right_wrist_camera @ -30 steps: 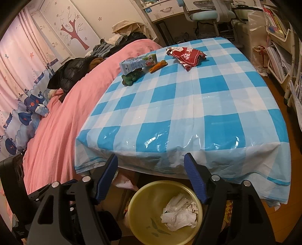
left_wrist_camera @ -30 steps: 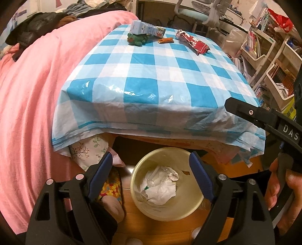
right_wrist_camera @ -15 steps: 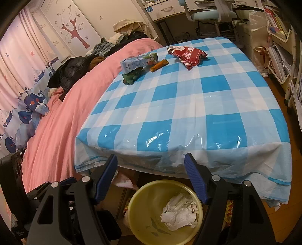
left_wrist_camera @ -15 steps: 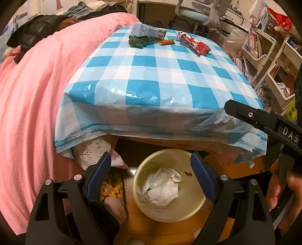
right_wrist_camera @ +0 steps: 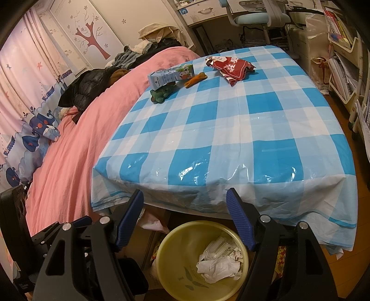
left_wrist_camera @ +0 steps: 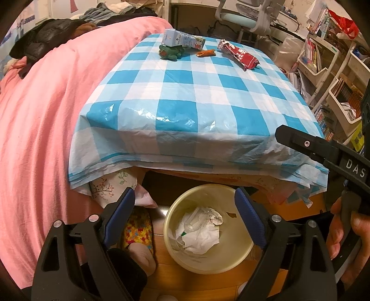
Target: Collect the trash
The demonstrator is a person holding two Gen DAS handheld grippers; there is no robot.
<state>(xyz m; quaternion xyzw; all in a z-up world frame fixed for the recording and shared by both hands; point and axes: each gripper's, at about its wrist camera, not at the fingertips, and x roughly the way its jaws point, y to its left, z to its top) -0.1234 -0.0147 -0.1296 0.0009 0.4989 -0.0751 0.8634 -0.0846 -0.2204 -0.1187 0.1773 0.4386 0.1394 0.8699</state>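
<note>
A yellow bin [left_wrist_camera: 175, 243] stands on the floor under the table's near edge, with crumpled white paper [left_wrist_camera: 201, 233] inside. My left gripper [left_wrist_camera: 185, 194] hangs open above it, with nothing between its fingers. My right gripper [right_wrist_camera: 185, 194] is also open and empty, over the same bin [right_wrist_camera: 175, 273] and paper [right_wrist_camera: 217, 266]. At the table's far end lie a red snack wrapper [right_wrist_camera: 231, 66], a blue-green carton [right_wrist_camera: 168, 76], an orange wrapper [right_wrist_camera: 195, 79] and a green toy [right_wrist_camera: 160, 93].
The blue checked tablecloth [left_wrist_camera: 196, 104] overhangs the near edge. A pink blanket [left_wrist_camera: 46, 115] fills the left side. Shelves with books [left_wrist_camera: 335, 81] line the right. A hand [left_wrist_camera: 340, 231] holds the right gripper's handle. An office chair [right_wrist_camera: 252, 16] stands behind the table.
The left gripper's jaws stand slightly wider than before. Both hands and everything on the table have kept their places.
</note>
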